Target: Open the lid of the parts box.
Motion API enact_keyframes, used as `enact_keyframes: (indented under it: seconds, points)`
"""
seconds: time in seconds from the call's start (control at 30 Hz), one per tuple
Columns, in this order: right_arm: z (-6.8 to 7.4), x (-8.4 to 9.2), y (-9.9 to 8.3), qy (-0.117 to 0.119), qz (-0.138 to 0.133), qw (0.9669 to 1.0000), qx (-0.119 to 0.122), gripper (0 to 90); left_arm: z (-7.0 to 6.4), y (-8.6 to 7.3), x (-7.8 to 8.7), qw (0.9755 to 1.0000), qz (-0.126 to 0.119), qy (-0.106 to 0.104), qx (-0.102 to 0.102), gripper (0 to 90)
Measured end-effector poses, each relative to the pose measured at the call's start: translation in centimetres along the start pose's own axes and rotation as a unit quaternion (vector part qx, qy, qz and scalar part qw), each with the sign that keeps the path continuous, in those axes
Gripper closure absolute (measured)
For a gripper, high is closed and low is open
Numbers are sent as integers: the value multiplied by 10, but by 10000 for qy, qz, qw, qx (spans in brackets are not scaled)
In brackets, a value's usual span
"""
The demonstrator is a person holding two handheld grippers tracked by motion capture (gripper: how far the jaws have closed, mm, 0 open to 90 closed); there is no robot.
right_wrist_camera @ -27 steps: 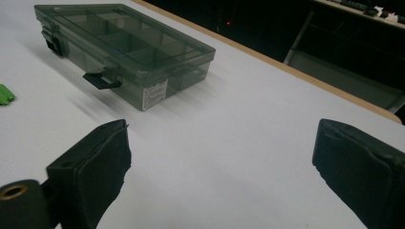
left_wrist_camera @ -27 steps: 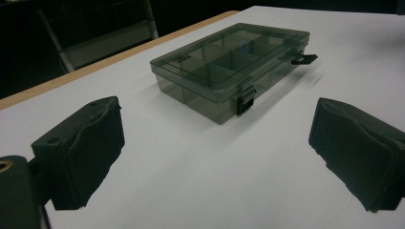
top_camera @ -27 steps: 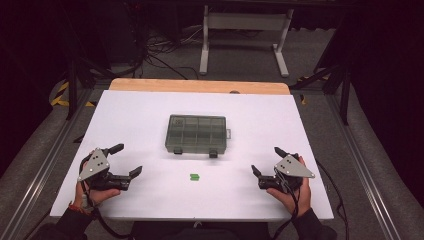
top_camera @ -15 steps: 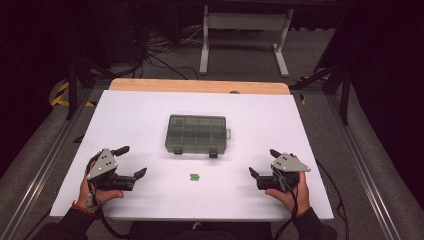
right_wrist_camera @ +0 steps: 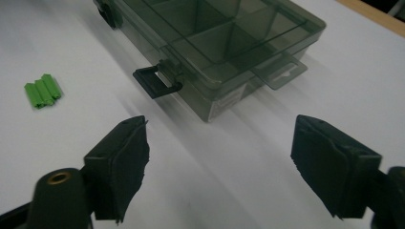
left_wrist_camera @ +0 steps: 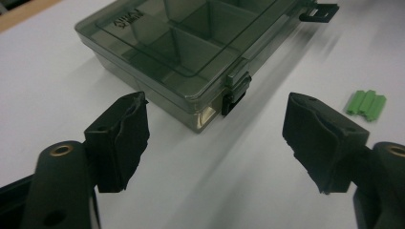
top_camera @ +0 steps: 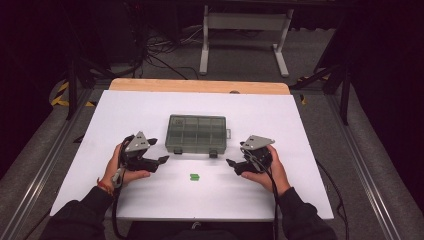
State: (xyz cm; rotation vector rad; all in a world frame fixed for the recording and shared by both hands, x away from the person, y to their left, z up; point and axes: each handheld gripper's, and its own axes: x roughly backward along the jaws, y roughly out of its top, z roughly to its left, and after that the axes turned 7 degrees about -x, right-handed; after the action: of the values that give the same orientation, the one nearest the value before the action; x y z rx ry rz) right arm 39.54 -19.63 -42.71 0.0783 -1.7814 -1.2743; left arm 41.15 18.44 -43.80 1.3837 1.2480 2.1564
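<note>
Compartment box (top_camera: 197, 134), smoky clear plastic with its lid down, lies at the middle of the white desk (top_camera: 300, 120), just beyond both tools.

Nearest the person, a small green ribbed piece (top_camera: 194, 176) lies alone on the desk, between the two hands and a little short of the box.

On the left, the left tool (top_camera: 156, 151) stands with its jaws wide and nothing between them; in the left gripper view they frame the box's near corner and its black latch (left_wrist_camera: 234, 98) without touching either. On the right, the right tool (top_camera: 236, 156) is likewise wide and empty, its jaws set toward the other near corner, where a second black latch (right_wrist_camera: 155, 81) sticks out flat from the front wall.

Farther on, raised lettering sits on the lid (left_wrist_camera: 128, 18) near one corner; it is upside down and blurred, so I can't make it out. A clear hang tab (right_wrist_camera: 279, 72) juts from the box's end wall.
</note>
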Motion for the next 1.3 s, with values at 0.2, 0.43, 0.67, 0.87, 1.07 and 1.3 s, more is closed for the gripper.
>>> enact_keyframes:
  seconds: [0.2, 0.43, 0.67, 0.87, 1.07, 1.3]
  points:
    - [-8, -23, 12, 160, -2, 9998, -137, 433, 15, -3, -13, 9995, 244, -42, 210, 373]
    - [-8, -37, 12, 324, 219, 9991, -158, 579, 16, -2, -20, 9994, 240, -205, 154, 512]
    - [-6, -36, 12, 276, 214, 9993, -160, 604, 17, 0, -23, 9993, 277, -156, 173, 561]
    - [-3, -35, 12, 217, 190, 9994, -192, 617, 18, -1, -23, 9993, 254, -158, 204, 565]
    - [0, -33, 11, 213, 167, 9994, -229, 639, 20, -1, -20, 9991, 207, -187, 320, 590]
    - [0, -34, 10, 196, 102, 9993, -301, 636, 19, -2, -24, 9987, 236, -151, 419, 553]
